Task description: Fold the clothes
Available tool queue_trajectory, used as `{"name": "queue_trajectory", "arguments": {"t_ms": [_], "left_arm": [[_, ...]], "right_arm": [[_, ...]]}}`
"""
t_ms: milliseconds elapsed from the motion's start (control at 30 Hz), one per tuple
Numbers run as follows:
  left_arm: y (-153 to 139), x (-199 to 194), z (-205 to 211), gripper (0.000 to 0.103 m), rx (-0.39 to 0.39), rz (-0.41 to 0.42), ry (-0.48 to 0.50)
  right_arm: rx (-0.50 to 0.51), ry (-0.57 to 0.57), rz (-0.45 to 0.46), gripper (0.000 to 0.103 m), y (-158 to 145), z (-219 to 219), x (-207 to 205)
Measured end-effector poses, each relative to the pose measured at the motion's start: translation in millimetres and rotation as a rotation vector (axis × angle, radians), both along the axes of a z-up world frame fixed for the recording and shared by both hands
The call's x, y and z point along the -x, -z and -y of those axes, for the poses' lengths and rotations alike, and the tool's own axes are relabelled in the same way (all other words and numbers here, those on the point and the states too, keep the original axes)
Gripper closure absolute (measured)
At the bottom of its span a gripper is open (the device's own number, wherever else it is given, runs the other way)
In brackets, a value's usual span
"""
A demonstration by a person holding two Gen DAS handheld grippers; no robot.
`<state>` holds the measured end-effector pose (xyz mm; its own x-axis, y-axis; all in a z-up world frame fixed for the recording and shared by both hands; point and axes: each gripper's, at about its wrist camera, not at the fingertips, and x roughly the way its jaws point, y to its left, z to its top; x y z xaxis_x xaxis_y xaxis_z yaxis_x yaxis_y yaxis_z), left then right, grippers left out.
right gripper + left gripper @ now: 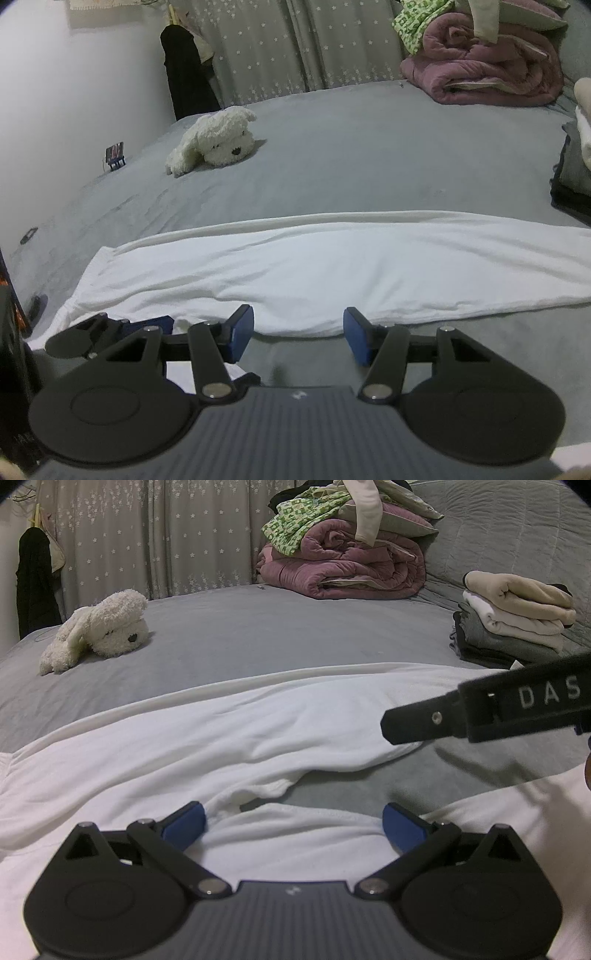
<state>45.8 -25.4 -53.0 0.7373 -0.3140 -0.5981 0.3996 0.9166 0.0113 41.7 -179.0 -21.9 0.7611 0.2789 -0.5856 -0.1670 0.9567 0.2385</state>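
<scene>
Lying part-folded on the bed [332, 155]: white garment [295, 266]; folded stack [517, 624] done; left gripper [293, 825] and right gripper [298, 334] spread, empty

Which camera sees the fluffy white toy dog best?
The right wrist view: the toy dog lies nearer the middle of the picture, its face and dark nose plain. The left wrist view also shows the whole dog, but off to the left side.
</scene>
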Motion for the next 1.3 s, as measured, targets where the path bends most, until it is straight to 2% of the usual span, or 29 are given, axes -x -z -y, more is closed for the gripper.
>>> {"name": "queue_trajectory", "arguments": {"t_ms": [500,800,1300], "left_arm": [[0.0,0.2,0.0,0.0,0.0,0.0,0.0],[0.0,0.2,-0.2,0.0,0.0,0.0,0.0],[-0.2,0.1,-0.3,0.0,0.0,0.0,0.001]], "right_arm": [[-0.022,0.026,-0.018,0.043,2.5,8.4,-2.7],[0.008,-0.005,-0.017,0.043,3.1,1.9,-0.4],[-0.026,0.025,-0.026,0.042,1.5,13.7,-0.5]]}}
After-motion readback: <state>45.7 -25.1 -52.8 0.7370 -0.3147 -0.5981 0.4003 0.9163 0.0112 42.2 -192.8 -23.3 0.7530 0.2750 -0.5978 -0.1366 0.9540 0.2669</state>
